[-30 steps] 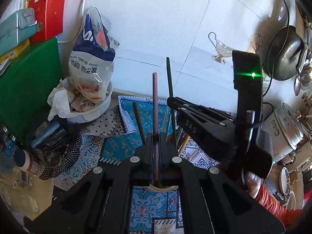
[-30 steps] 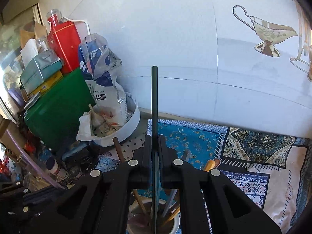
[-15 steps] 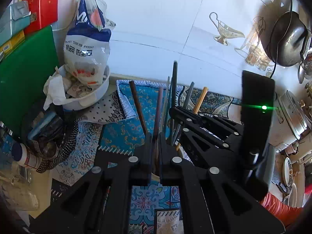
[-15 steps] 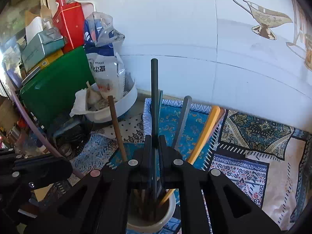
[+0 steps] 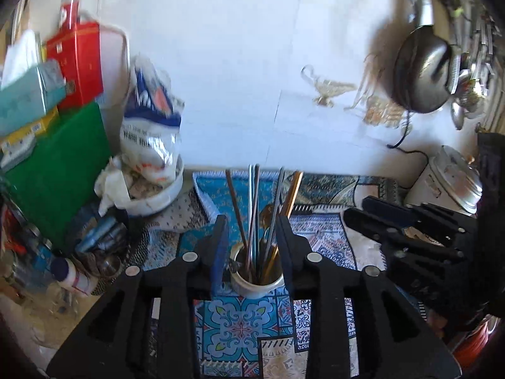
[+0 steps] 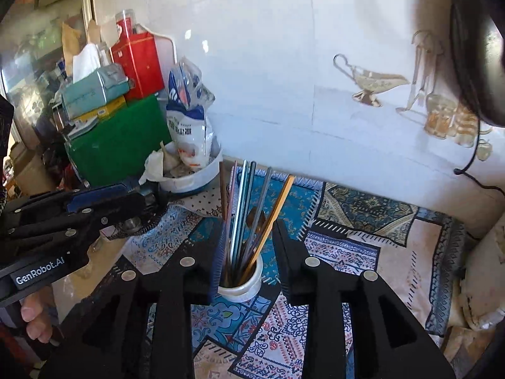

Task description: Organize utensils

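A white ceramic cup (image 5: 255, 284) stands on the patterned cloth and holds several upright chopsticks (image 5: 252, 208) and a spoon. It also shows in the right wrist view (image 6: 241, 287), with the chopsticks (image 6: 249, 208) fanned out of it. My left gripper (image 5: 252, 230) is open and empty, with its jaws spread on either side of the cup and above it. My right gripper (image 6: 247, 233) is open and empty too, and frames the same cup. The right gripper shows in the left wrist view (image 5: 407, 230). The left gripper shows in the right wrist view (image 6: 104, 202).
A white bowl with a food bag (image 5: 151, 170) stands at the back left beside a green box (image 5: 56, 170) and a red tin (image 5: 75, 63). A rice cooker (image 5: 448, 183) stands at the right. A pan (image 5: 423, 69) hangs on the tiled wall. Bottles and clutter (image 5: 69, 271) lie at the left.
Both grippers have opened and let go of their chopsticks, which now stand in the cup. Both grippers have drawn back and up from the cup.
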Tool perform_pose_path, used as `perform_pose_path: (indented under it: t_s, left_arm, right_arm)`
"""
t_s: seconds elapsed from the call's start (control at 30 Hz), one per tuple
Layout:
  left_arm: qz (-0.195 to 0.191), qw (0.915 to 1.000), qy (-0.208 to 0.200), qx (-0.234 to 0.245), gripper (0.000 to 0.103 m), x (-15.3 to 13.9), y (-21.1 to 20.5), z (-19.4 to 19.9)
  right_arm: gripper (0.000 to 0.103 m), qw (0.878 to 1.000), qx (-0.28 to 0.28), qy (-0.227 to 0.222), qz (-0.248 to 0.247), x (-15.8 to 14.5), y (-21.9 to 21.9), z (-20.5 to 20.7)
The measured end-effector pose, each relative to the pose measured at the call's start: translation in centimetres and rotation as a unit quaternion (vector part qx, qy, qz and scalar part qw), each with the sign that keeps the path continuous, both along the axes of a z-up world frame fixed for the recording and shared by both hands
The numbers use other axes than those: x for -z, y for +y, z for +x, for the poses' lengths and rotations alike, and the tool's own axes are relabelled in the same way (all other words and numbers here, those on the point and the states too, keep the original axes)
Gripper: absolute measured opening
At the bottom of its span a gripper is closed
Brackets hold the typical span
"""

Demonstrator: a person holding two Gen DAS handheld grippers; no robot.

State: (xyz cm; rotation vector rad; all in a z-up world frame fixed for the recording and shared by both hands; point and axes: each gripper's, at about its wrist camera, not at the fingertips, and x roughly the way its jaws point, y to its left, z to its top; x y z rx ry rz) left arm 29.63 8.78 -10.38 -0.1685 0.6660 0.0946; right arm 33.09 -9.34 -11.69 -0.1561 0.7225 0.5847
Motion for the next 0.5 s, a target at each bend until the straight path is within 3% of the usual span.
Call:
perform_pose_path:
  t_s: [0.2, 0.4, 0.5]
  left_arm:
    - [0.028, 0.9949, -0.093, 0.029, 0.052, -5.6, -1.2, -5.6]
    - [0.039, 0.9826, -0.172, 0.058, 0.067, -9.6, -1.8, -11.7]
    - [0.039, 0.9756, -0.206, 0.067, 0.078, -10.9, -1.9, -14.8]
  right_arm:
    - [0.031, 0.994, 0.047, -0.086, 0.043, -6.0, -1.6, -5.9]
    - [0.037, 0.975, 0.108, -0.181, 0.073, -10.4, -2.4, -13.1]
    - [0.046, 0.963, 0.134, -0.220, 0.077, -11.3, -2.3, -16.3]
